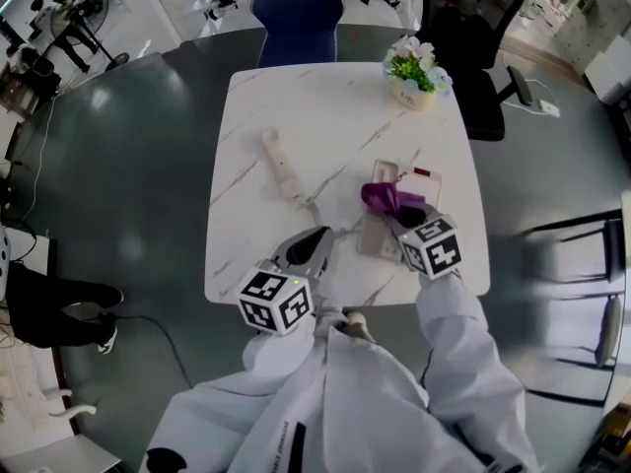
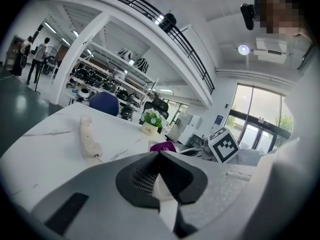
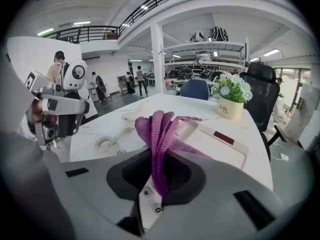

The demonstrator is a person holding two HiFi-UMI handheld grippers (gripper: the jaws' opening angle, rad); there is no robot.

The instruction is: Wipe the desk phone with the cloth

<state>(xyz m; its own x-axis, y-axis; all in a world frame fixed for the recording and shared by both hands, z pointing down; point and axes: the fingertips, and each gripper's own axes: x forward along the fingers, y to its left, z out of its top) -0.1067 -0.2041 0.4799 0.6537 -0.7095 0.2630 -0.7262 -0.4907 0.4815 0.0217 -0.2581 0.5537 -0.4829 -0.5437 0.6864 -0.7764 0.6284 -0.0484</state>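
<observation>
Marble table [image 1: 325,116], handset [image 1: 283,168], flowerpot [image 1: 414,77]; cloth [image 1: 383,197] in right claw [image 1: 396,217]

"What lies where on the white marble-patterned table [image 1: 256,116]?"

"The cream phone handset [image 1: 281,168] lies left of centre. The flat white desk phone base [image 1: 419,190] lies to its right, apart from it."

"And the purple knitted cloth [image 1: 383,196]?"

"On the base's left part, between the jaws of the right tool [image 3: 160,176]. The white pot of flowers [image 1: 414,75] stands at the far right corner, and a blue chair [image 1: 296,13] is behind the far edge."

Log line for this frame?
right tongs: shut on cloth | over desk phone | left tongs: shut | handset: off, on table
</observation>
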